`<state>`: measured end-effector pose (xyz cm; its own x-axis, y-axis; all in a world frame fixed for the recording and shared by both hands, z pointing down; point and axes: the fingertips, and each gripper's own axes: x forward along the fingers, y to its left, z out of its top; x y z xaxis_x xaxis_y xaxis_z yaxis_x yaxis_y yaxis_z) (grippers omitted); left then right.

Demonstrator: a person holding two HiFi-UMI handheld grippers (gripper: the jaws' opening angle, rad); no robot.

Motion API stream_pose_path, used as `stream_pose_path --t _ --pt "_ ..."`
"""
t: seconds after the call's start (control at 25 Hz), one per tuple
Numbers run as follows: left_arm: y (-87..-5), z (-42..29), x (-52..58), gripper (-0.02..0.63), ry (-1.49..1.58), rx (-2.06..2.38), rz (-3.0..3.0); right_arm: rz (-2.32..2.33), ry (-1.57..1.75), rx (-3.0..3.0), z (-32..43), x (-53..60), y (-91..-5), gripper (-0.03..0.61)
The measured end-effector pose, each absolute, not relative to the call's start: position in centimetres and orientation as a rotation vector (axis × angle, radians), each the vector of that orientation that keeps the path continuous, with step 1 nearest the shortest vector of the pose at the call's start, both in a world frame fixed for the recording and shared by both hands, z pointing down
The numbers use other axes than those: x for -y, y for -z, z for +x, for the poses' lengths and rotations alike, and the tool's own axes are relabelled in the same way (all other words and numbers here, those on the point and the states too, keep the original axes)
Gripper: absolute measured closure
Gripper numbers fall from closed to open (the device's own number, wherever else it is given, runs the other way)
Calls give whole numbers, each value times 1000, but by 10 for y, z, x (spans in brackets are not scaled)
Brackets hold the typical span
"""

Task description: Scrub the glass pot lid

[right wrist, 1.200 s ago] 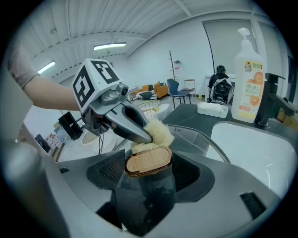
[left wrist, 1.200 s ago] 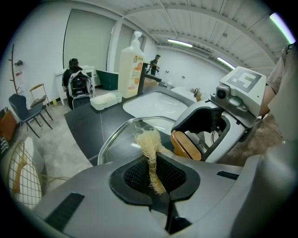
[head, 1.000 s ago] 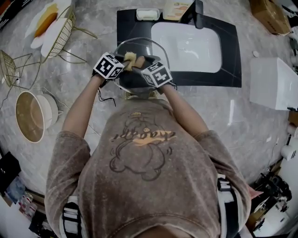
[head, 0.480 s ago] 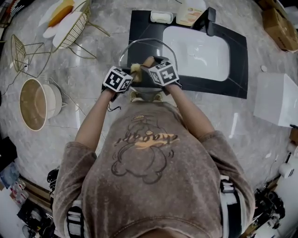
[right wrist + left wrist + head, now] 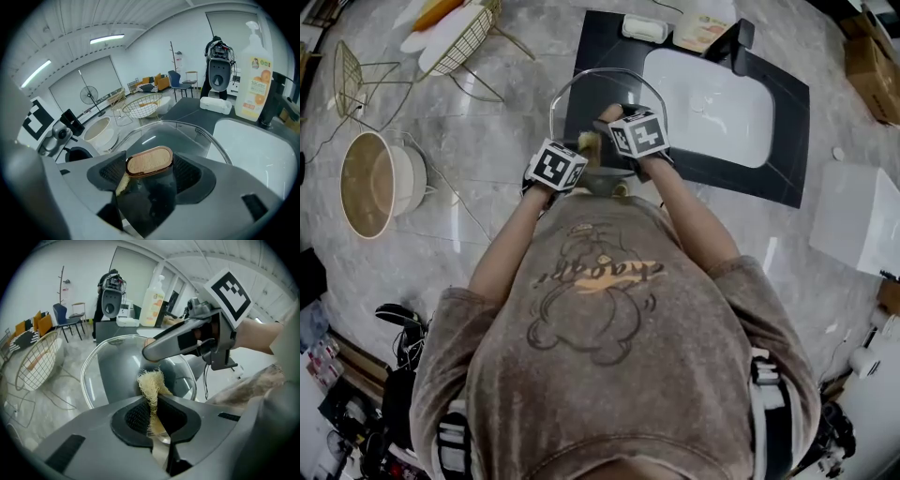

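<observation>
The glass pot lid (image 5: pixel 577 82) is held tilted over the counter beside the sink, its metal rim arching ahead of both grippers. My right gripper (image 5: pixel 150 174) is shut on the lid's wood-topped copper knob (image 5: pixel 149 160), with the glass dome (image 5: pixel 187 136) beyond it. My left gripper (image 5: pixel 153 405) is shut on a tuft of pale yellow scrub fibre (image 5: pixel 151 383), which reaches up against the lid's glass (image 5: pixel 110 376). In the head view the scrubber (image 5: pixel 589 142) sits between the two marker cubes, the left gripper (image 5: pixel 574 156) low and left of the right one (image 5: pixel 619 120).
A white sink (image 5: pixel 712 94) in a black surround lies to the right, with a soap bottle (image 5: pixel 253 89) and a white soap dish (image 5: pixel 642 26) behind it. At the left are a wire basket (image 5: pixel 464 42), a wire rack (image 5: pixel 356 75) and a bowl (image 5: pixel 370 183). A white box (image 5: pixel 858 216) is at the right.
My left gripper has slid with the scrubber across the lid toward the person and rolled. The right gripper has kept its hold on the knob.
</observation>
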<state>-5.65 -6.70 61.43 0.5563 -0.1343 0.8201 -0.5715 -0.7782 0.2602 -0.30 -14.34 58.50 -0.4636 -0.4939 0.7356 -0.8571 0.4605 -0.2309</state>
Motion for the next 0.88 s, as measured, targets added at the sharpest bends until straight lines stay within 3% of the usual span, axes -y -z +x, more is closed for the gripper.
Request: stream_pose_path --t 0.88 --pt "-614 22 49 566 -1072 541 2329 1109 -818 2078 -1 141 -585 264"
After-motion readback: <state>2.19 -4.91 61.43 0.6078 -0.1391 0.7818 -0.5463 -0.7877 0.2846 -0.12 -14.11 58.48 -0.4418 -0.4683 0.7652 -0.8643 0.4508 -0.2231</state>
